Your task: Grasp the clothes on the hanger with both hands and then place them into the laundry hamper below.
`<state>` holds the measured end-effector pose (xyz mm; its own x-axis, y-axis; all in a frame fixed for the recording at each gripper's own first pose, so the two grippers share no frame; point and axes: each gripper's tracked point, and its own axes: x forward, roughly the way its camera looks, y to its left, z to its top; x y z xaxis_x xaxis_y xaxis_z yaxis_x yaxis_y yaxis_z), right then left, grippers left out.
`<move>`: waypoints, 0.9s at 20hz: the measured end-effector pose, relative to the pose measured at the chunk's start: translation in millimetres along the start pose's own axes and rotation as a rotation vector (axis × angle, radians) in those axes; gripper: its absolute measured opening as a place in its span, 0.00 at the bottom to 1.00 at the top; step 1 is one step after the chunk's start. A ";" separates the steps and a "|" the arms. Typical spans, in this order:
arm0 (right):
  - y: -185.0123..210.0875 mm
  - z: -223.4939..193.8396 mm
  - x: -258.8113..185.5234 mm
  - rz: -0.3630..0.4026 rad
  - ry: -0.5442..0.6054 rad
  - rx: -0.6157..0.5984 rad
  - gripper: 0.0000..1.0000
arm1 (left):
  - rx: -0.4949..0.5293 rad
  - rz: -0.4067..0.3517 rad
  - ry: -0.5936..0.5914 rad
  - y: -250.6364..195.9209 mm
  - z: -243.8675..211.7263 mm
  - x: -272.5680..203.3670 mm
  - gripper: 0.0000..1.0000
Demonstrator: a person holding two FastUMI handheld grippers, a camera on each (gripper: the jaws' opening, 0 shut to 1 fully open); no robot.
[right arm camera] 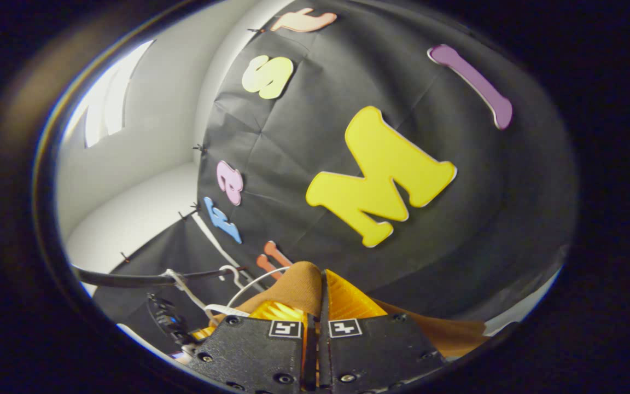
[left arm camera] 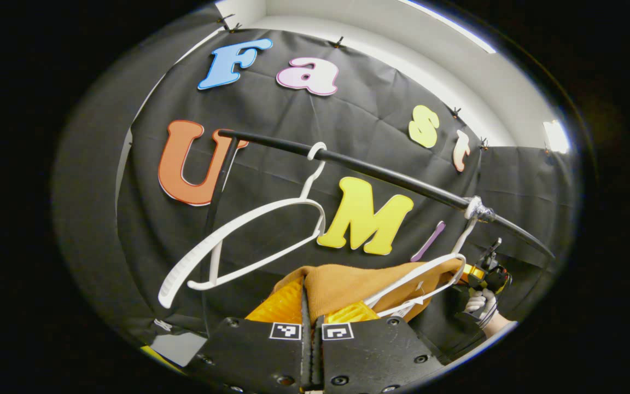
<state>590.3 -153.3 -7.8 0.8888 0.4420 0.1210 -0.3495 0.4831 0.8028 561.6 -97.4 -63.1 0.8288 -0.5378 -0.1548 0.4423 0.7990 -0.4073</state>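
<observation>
A brown garment [left arm camera: 359, 284] hangs on a white hanger [left arm camera: 430, 276] from a black rail [left arm camera: 380, 174]. In the left gripper view, my left gripper [left arm camera: 307, 306] is shut on the garment's near shoulder, with cloth bunched between its fingers. Farther along the rail, my right gripper [left arm camera: 487, 276] is held by a gloved hand [left arm camera: 482, 303] at the garment's other end. In the right gripper view, my right gripper [right arm camera: 323, 298] is shut on a fold of the brown garment [right arm camera: 301, 284], with the hanger [right arm camera: 252, 280] and rail [right arm camera: 129, 280] to its left.
A second white hanger [left arm camera: 238, 241] hangs bare on the rail to the left, tilted. The rail's black upright post [left arm camera: 219, 186] stands behind it. A grey surface [left arm camera: 178, 347] shows low on the left. The left gripper [right arm camera: 170, 323] appears low beside the rail.
</observation>
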 end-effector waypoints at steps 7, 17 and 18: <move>-14.0 -13.3 16.1 0.050 0.113 0.151 0.05 | -0.146 -0.094 0.031 -0.2 -7.5 -2.4 0.05; -25.4 -43.6 35.9 0.060 0.246 0.337 0.05 | -0.359 -0.191 0.012 -0.9 -8.9 -11.1 0.00; -25.8 -38.8 30.4 0.052 0.233 0.313 0.05 | -0.370 -0.178 0.023 -1.5 -9.8 -11.8 0.00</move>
<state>614.9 -123.0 -47.4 0.7687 0.6368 0.0596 -0.2533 0.2177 0.9426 547.8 -94.9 -69.5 0.7405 -0.6683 -0.0714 0.4214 0.5443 -0.7254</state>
